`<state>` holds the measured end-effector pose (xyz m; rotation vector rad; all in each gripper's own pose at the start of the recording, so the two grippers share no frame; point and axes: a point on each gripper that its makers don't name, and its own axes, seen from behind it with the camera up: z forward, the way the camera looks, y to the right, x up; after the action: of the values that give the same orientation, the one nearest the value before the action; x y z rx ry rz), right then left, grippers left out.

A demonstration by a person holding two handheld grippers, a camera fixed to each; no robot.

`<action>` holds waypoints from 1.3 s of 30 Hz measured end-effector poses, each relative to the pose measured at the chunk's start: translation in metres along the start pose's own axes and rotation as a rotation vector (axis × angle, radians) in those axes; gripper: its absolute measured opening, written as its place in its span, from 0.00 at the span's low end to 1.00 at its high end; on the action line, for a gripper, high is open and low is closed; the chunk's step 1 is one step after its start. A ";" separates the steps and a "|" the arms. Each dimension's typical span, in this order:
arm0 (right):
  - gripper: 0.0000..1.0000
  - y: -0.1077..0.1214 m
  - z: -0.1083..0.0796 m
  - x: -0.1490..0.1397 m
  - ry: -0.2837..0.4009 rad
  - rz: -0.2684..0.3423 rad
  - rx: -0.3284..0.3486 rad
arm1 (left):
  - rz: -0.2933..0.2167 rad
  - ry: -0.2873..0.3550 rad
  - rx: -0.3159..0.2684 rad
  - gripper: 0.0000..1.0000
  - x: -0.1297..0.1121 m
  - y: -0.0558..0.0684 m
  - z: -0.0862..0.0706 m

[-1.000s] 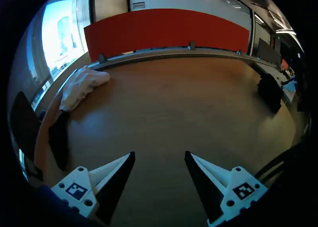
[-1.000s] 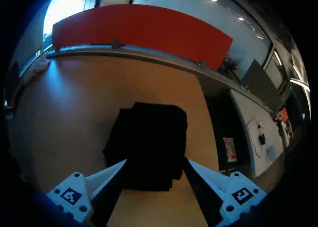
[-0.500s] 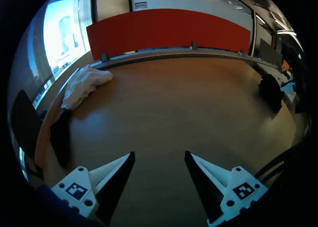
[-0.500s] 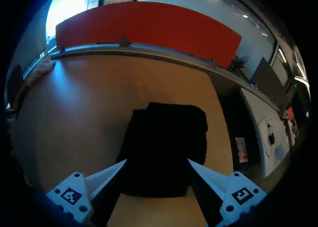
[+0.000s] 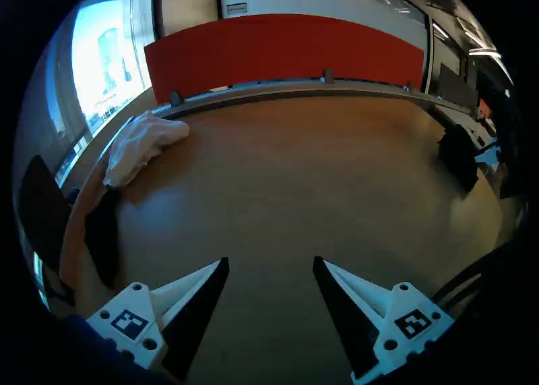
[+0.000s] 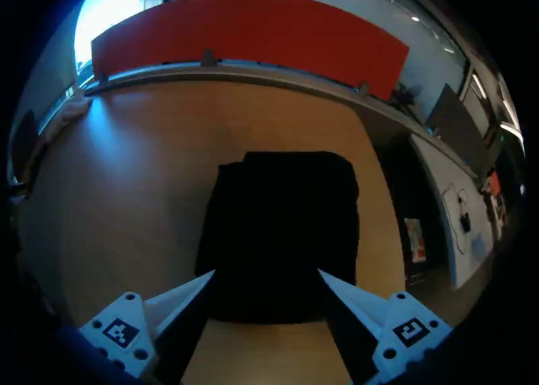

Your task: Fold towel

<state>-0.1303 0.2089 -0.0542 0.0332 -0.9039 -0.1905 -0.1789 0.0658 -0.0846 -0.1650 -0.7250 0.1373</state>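
Observation:
A black folded towel point(image 6: 279, 233) lies flat on the wooden table point(image 6: 135, 183), directly ahead of my right gripper point(image 6: 266, 284). That gripper is open, its fingers straddling the towel's near edge without pressing it. In the left gripper view the same dark stack point(image 5: 458, 157) sits at the far right of the table. My left gripper point(image 5: 269, 267) hovers open over bare wood with nothing between its fingers. A crumpled white towel point(image 5: 141, 144) rests at the far left of the table. A dark cloth point(image 5: 101, 237) lies along the left edge.
A red divider panel point(image 5: 283, 51) runs along the table's far edge. Bright windows point(image 5: 101, 58) stand to the left. Beyond the table's right edge there is a floor with a white desk point(image 6: 465, 216) and cables.
My right gripper has shifted so the black towel sits more centred and squarer ahead of the fingers. The left gripper has hardly moved.

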 end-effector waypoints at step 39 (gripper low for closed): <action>0.97 0.009 -0.065 0.103 0.452 0.160 -0.051 | 0.003 0.032 -0.002 0.92 0.018 -0.001 -0.004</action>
<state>-0.0156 0.1960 -0.0131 -0.0424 -0.4481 -0.0522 -0.1629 0.0674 -0.0753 -0.1695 -0.6933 0.1365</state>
